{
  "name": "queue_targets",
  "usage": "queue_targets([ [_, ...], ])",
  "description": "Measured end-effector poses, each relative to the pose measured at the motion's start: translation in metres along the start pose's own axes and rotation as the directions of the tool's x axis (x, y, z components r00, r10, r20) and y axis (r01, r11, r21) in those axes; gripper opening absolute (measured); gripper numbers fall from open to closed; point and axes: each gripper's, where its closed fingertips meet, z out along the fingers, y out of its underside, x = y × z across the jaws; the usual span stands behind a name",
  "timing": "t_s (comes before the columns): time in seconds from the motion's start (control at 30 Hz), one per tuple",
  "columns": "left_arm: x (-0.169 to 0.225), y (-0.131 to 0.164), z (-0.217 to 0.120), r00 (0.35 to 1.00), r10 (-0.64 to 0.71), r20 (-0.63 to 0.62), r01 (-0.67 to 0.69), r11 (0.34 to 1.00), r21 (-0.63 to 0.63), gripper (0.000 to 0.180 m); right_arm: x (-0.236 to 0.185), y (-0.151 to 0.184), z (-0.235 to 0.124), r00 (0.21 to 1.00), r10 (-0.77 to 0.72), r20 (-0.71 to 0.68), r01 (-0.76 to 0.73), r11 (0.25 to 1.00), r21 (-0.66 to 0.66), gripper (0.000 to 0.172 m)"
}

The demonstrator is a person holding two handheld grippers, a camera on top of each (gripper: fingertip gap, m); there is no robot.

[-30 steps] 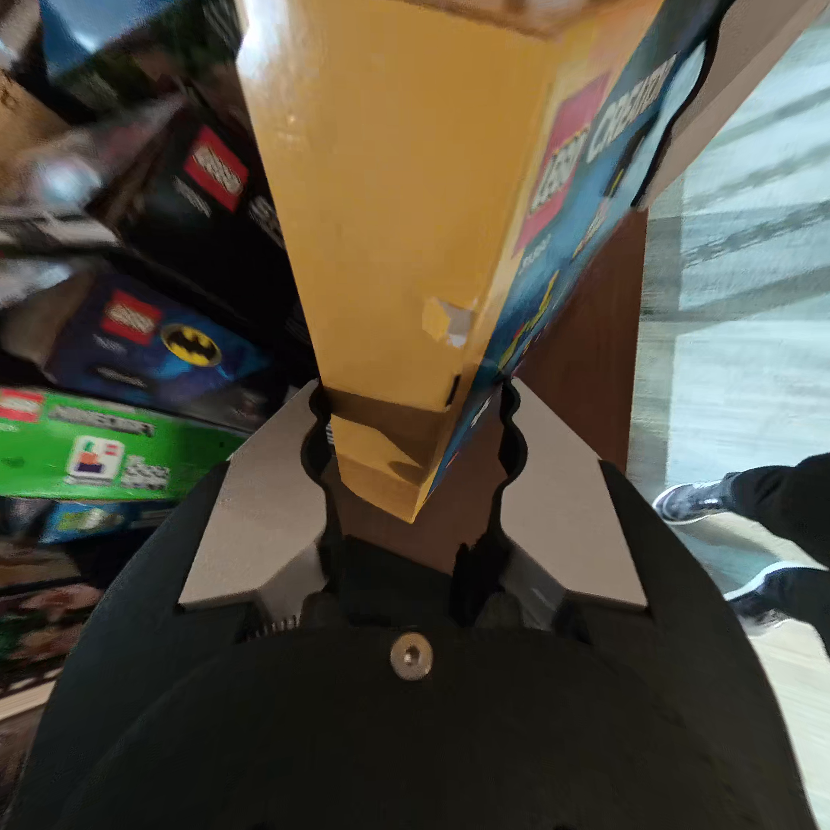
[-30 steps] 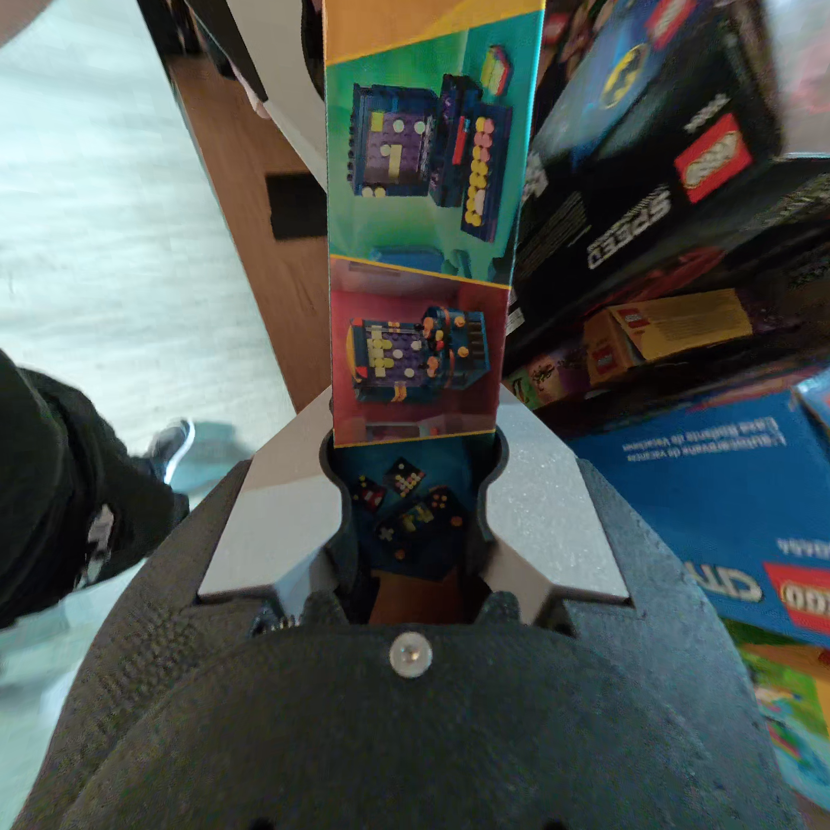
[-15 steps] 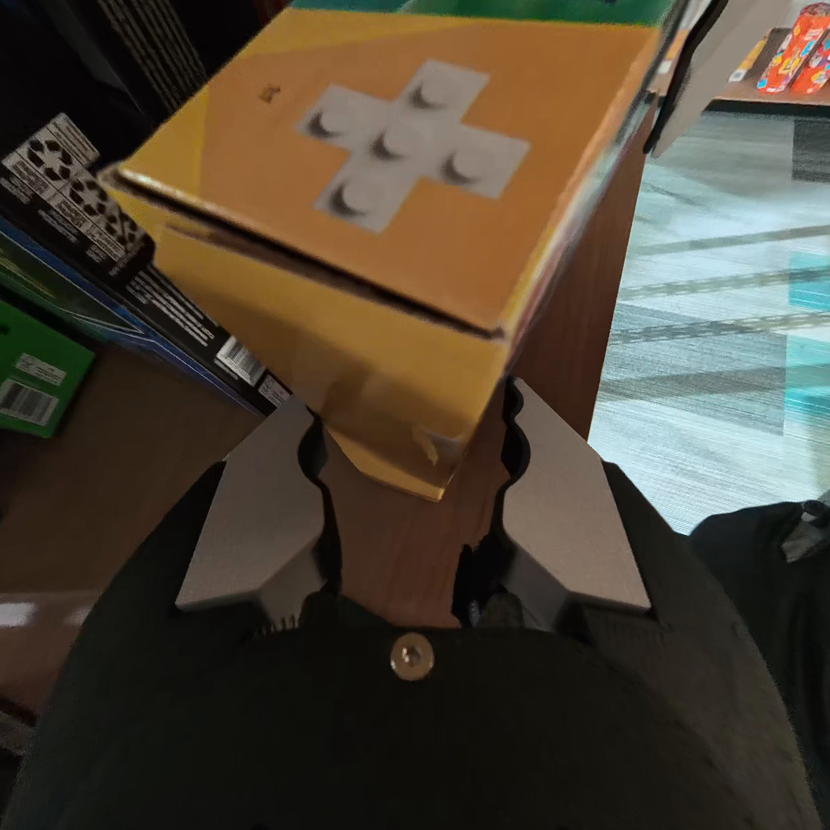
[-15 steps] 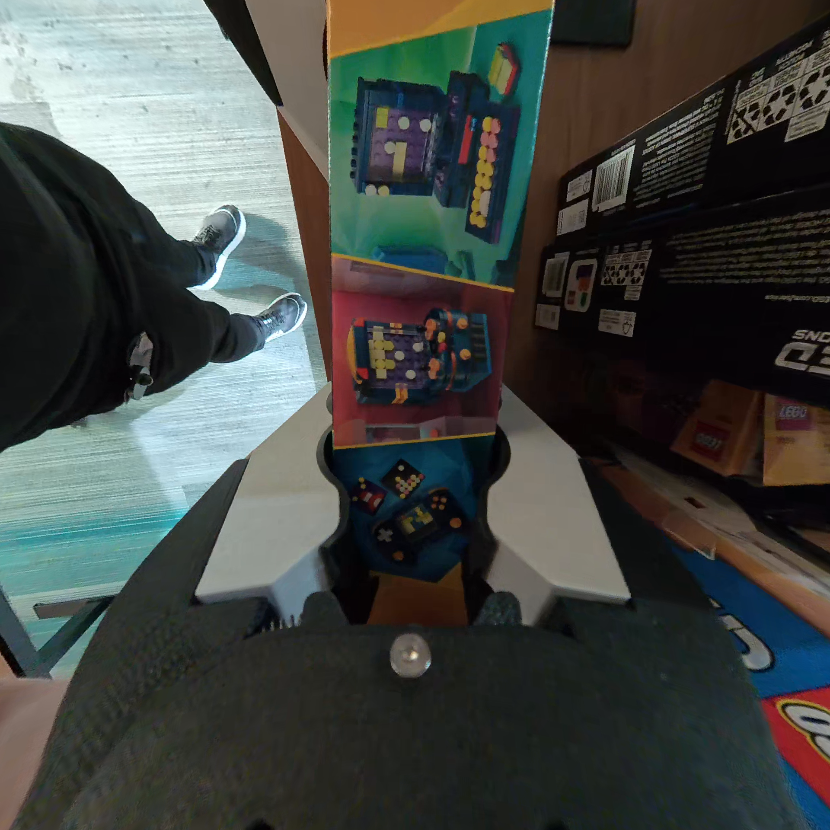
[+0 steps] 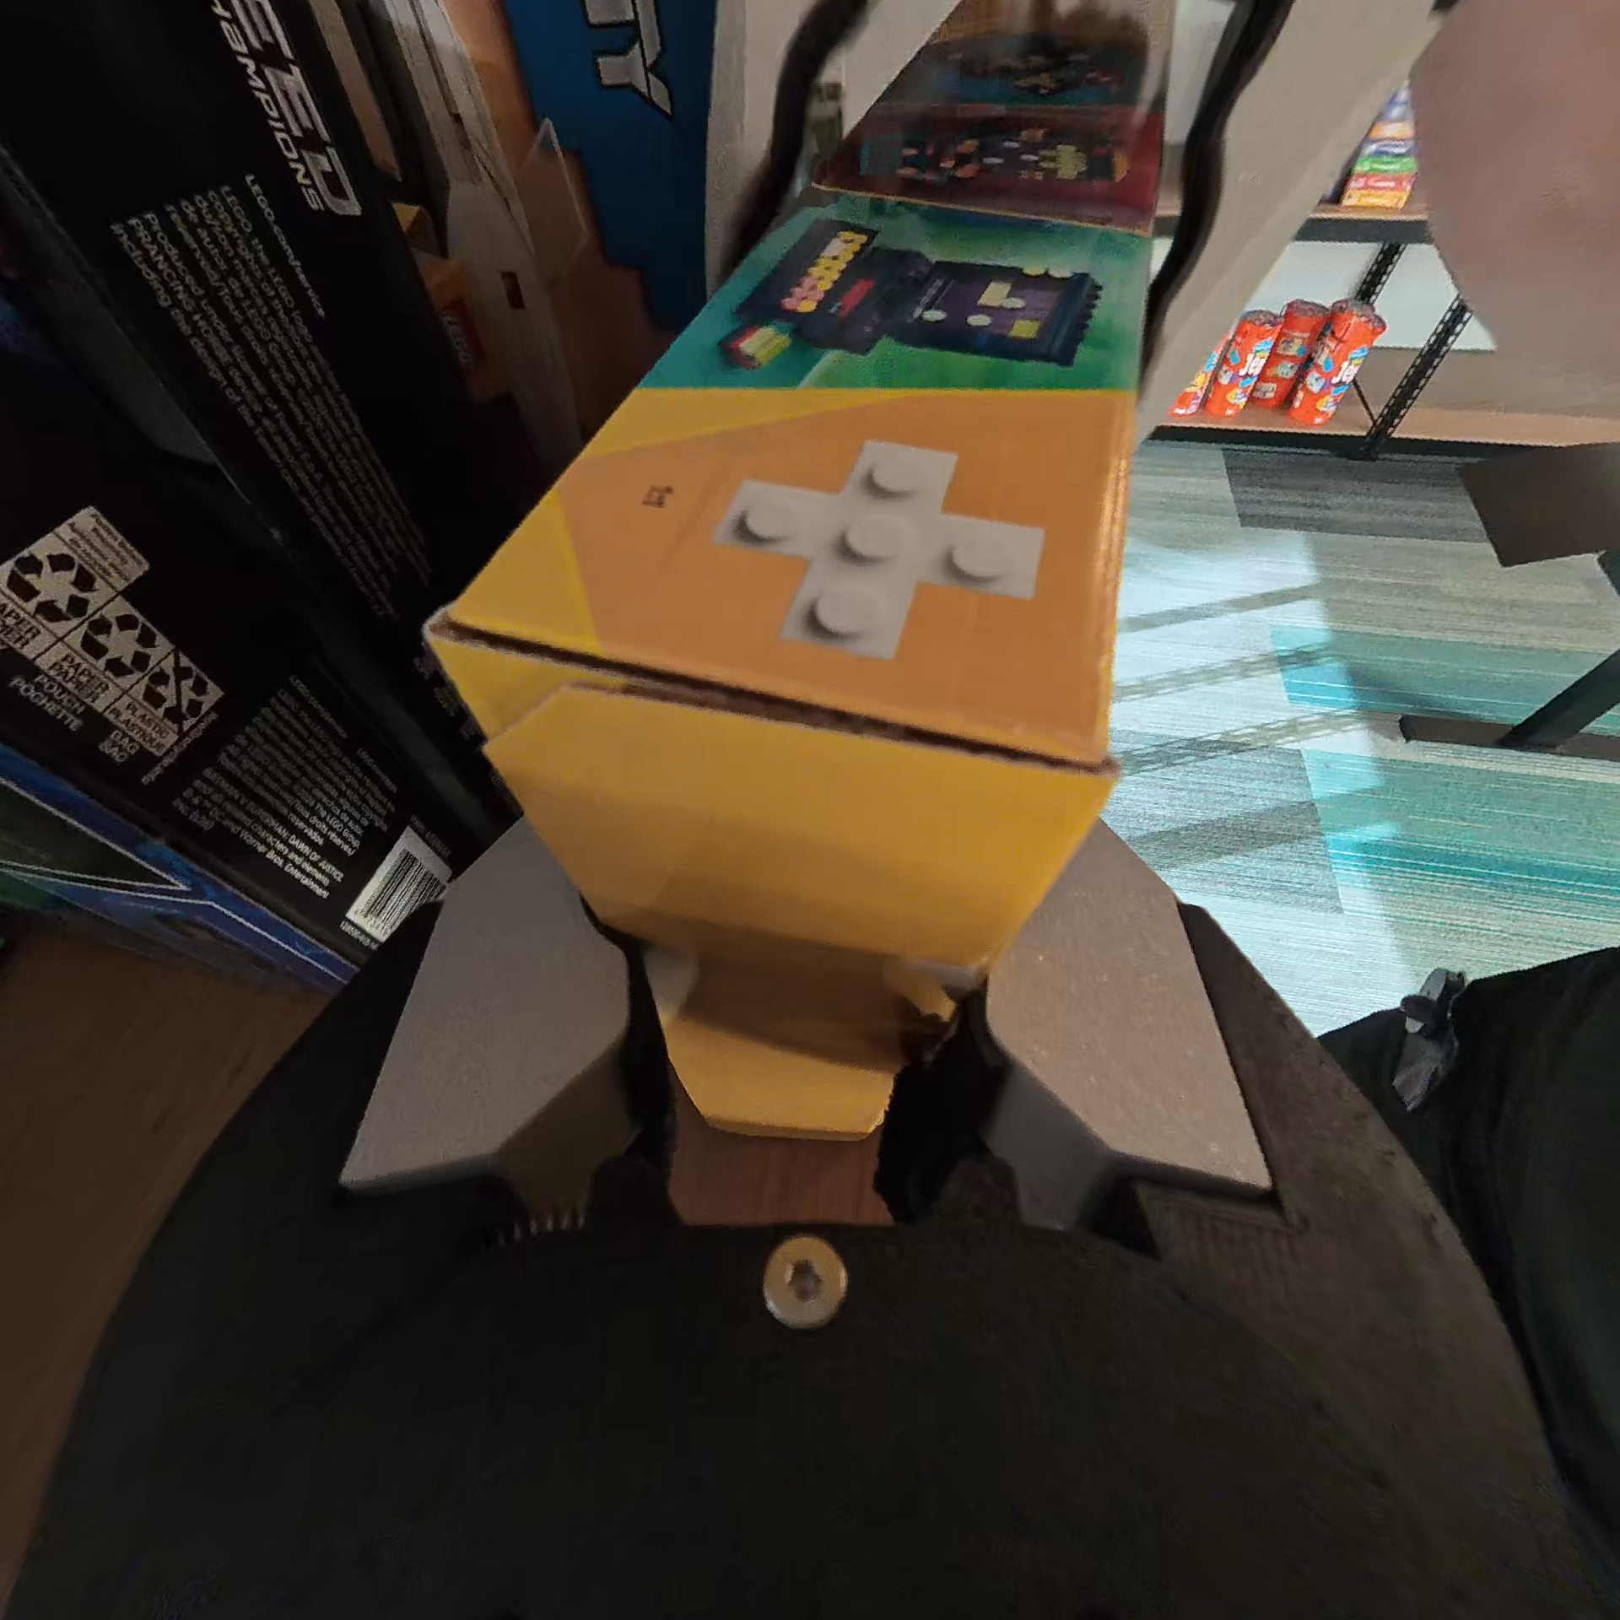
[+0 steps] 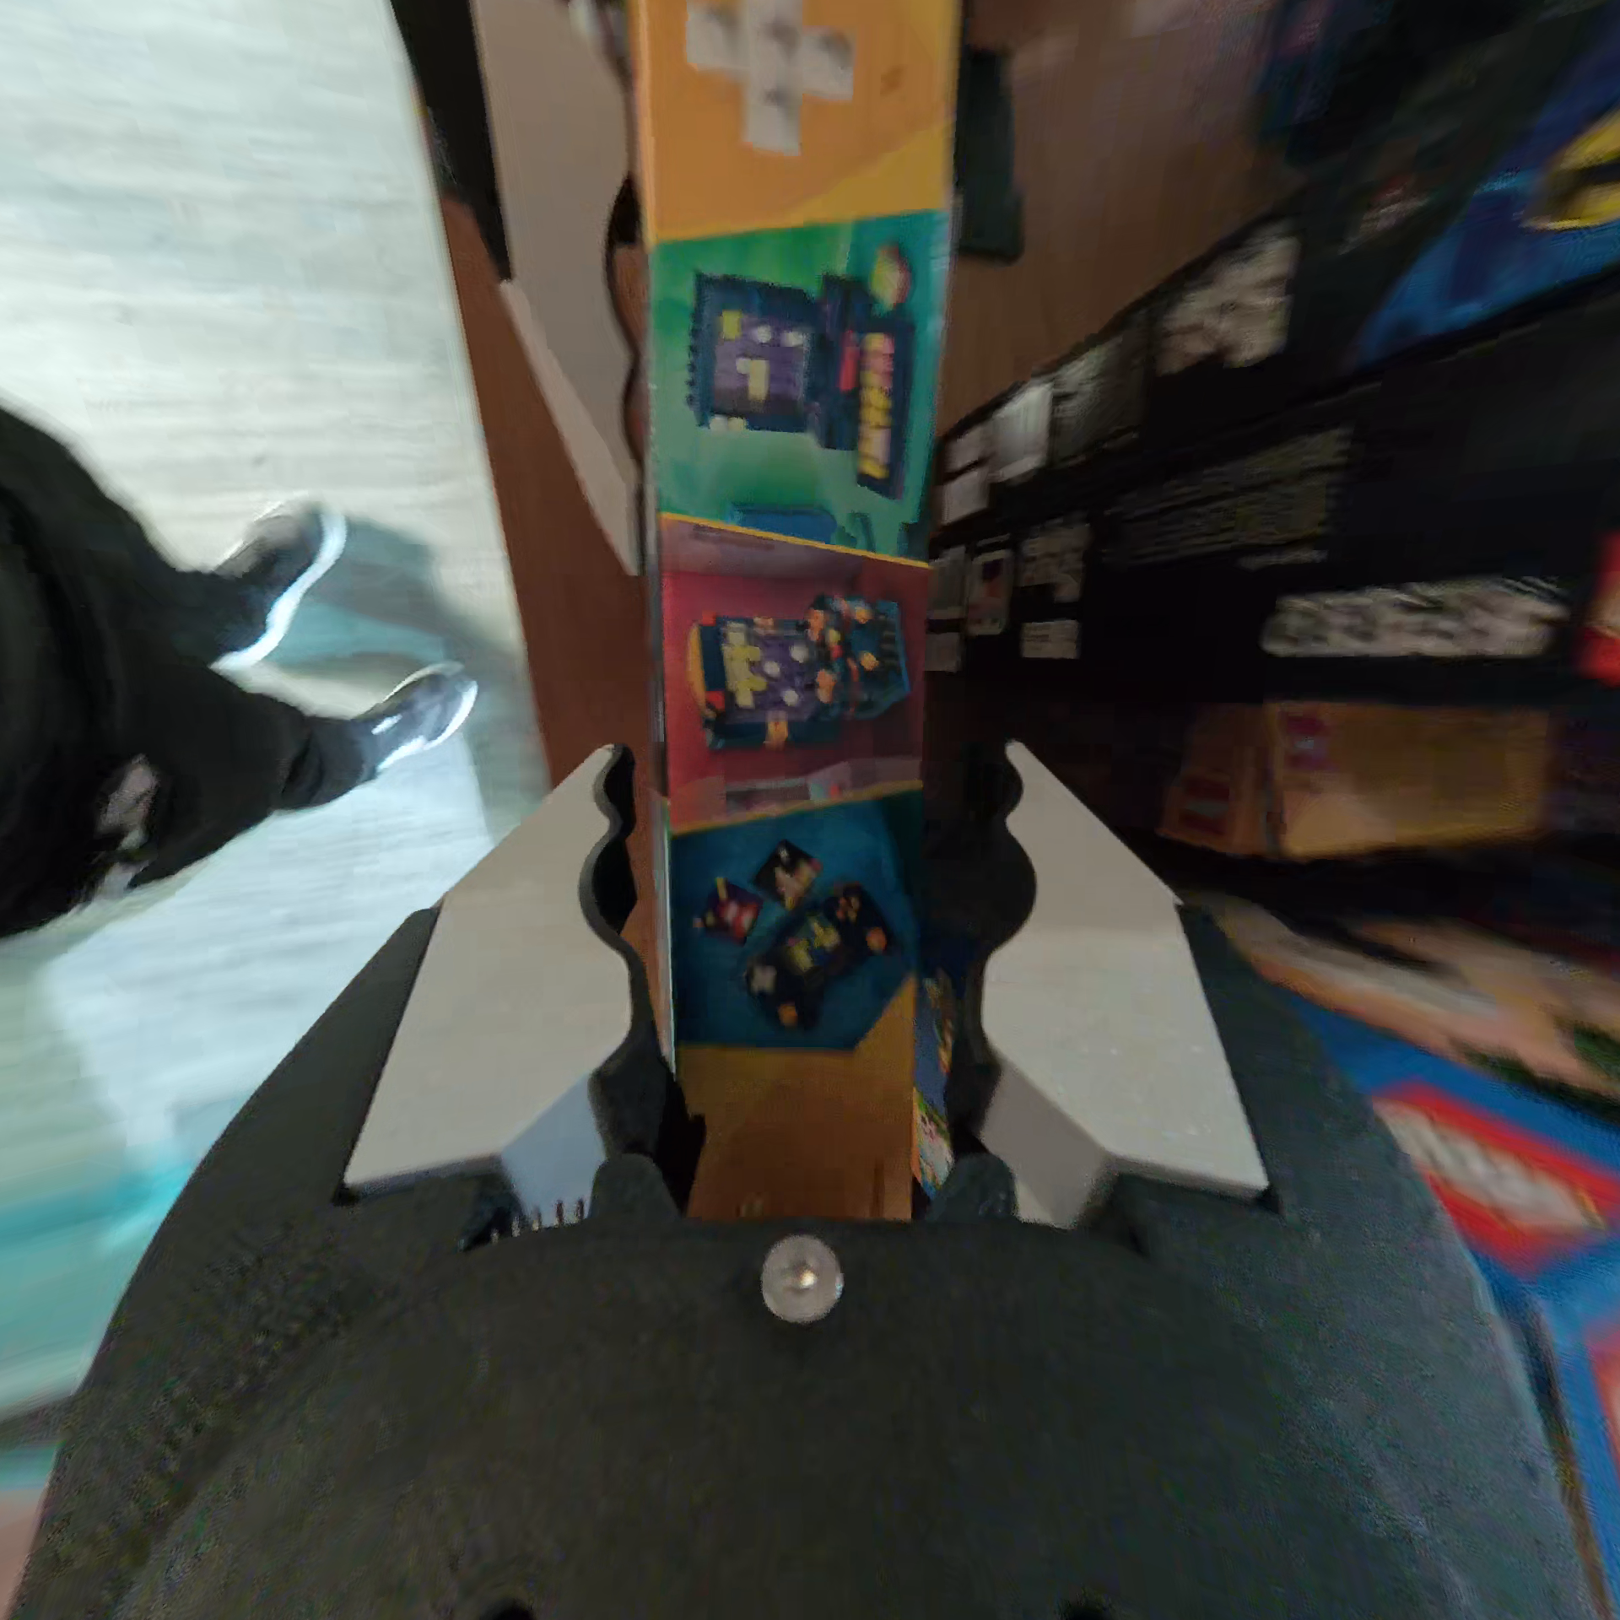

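Since the left gripper and right gripper both stand wide apart around the toy box, it sits loose at the wooden shelf's edge. A bump could tip it onto the floor.

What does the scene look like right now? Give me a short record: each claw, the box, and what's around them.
Left claw: open, at the yellow end of the long toy box; pad contact hidden.
Right claw: open, straddling the other end, a gap showing on each side.
Box: lies lengthwise between the two claws.
Left of box: black boxes standing on a wooden shelf.
Background: red cans on a far shelf, and a person's legs on the floor.
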Motion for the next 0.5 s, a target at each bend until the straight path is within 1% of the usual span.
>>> queue_targets([
  [0.07, 0.000, 0.000, 0.000, 1.000, -0.003, -0.010, 0.003, 1.000, -0.006, 0.076, 0.007, 0.005, -0.027, 0.988, 0.043, -0.150, -0.030, 0.996, 0.083, 0.088],
  [0.13, 0.000, 0.001, 0.000, 1.000, -0.003, -0.022, 0.003, 1.000, -0.007, 0.076, 0.008, 0.016, -0.064, 0.950, 0.139, -0.280, -0.072, 0.969, 0.237, 0.087],
  [0.2, 0.001, 0.001, 0.000, 0.999, 0.001, -0.040, -0.001, 1.000, -0.009, 0.076, -0.005, 0.044, -0.087, 0.921, 0.241, -0.307, -0.124, 0.926, 0.356, 0.081],
  [0.23, 0.001, 0.001, 0.000, 0.999, 0.001, -0.049, -0.001, 1.000, -0.008, 0.076, -0.008, 0.062, -0.090, 0.901, 0.307, -0.306, -0.170, 0.900, 0.401, 0.081],
  [0.3, 0.001, 0.001, 0.000, 0.998, -0.004, -0.059, 0.003, 1.000, -0.013, 0.076, -0.017, 0.098, -0.075, 0.876, 0.426, -0.227, -0.291, 0.841, 0.457, 0.087],
  [0.37, 0.000, 0.001, 0.001, 0.998, -0.009, -0.068, 0.008, 1.000, -0.014, 0.076, -0.023, 0.121, -0.047, 0.854, 0.502, -0.140, -0.378, 0.782, 0.495, 0.094],
  [0.43, 0.002, 0.000, 0.002, 0.997, -0.005, -0.080, 0.004, 1.000, -0.012, 0.076, -0.026, 0.130, -0.017, 0.852, 0.517, -0.083, -0.409, 0.756, 0.512, 0.094],
  [0.5, 0.005, -0.001, 0.003, 0.995, -0.002, -0.096, 0.001, 1.000, -0.010, 0.076, -0.033, 0.124, 0.008, 0.876, 0.483, -0.021, -0.396, 0.743, 0.540, 0.087],
])
